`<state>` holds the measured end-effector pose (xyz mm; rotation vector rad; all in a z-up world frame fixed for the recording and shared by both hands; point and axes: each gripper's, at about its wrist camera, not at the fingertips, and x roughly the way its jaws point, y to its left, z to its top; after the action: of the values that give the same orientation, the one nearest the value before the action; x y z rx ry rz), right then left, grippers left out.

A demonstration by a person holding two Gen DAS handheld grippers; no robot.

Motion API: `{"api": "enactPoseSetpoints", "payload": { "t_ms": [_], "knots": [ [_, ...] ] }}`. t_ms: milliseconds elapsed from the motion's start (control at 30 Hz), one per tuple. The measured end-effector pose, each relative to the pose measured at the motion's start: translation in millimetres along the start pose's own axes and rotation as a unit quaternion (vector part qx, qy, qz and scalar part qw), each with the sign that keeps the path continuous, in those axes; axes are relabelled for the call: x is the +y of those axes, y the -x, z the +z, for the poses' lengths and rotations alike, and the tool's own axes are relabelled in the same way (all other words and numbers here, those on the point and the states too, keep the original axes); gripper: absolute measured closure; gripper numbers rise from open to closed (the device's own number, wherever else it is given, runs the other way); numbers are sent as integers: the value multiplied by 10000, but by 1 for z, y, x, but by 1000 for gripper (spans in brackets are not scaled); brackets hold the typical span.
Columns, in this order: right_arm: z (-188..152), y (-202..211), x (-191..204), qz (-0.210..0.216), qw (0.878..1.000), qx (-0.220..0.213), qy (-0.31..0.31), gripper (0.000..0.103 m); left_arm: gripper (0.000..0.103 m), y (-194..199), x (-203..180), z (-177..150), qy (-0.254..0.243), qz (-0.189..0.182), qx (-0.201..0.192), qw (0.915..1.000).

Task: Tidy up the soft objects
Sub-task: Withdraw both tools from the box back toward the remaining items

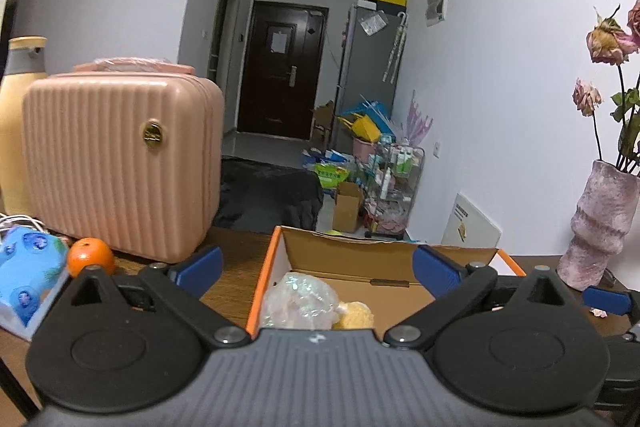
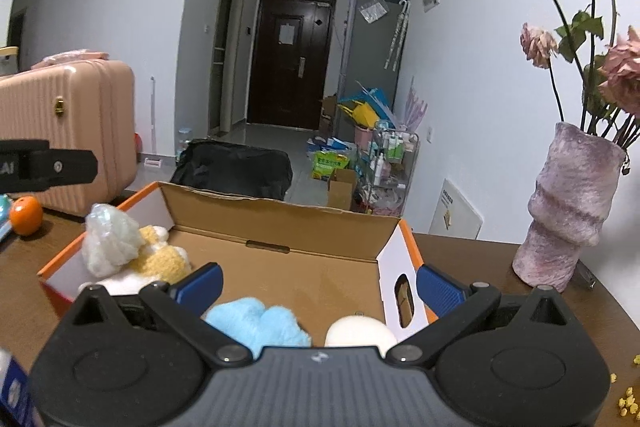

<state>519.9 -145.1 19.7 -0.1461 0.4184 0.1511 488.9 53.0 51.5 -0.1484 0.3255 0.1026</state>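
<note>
An open cardboard box with orange rims (image 1: 268, 259) (image 2: 280, 227) sits on the brown table. It holds a shiny white soft lump (image 1: 300, 301) (image 2: 110, 241), a yellow plush (image 1: 356, 313) (image 2: 160, 263), a light blue plush (image 2: 260, 323) and a cream ball (image 2: 358, 333). My left gripper (image 1: 318, 267) is open and empty over the box's left part. My right gripper (image 2: 320, 287) is open and empty above the blue plush and cream ball. The left gripper's body (image 2: 48, 165) shows at the left of the right wrist view.
A pink ribbed case (image 1: 120, 163) (image 2: 68, 135) stands left of the box, with an orange (image 1: 90, 257) (image 2: 26, 215) and a blue patterned pack (image 1: 28, 267) in front. A pink vase of dried roses (image 1: 596, 227) (image 2: 568, 207) stands at the right. Yellow crumbs (image 2: 628, 401) lie on the table.
</note>
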Motion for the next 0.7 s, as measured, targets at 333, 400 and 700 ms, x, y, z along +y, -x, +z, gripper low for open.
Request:
{"api": "enactPoseSetpoints", "payload": {
  "t_ms": [333,400,700],
  "knots": [
    [-22,45,-1,125,9995,-225,193,0,0,43,0,-16,-52,72,-69,9999],
    [-26,54,-3,145,9994,-259,190,0,0,50,-1,-20,-67,59,-58,9999],
    [-50,94,-8,185,9989,-387,212,0,0,85,-6,-39,-174,27,13,9998]
  ]
}}
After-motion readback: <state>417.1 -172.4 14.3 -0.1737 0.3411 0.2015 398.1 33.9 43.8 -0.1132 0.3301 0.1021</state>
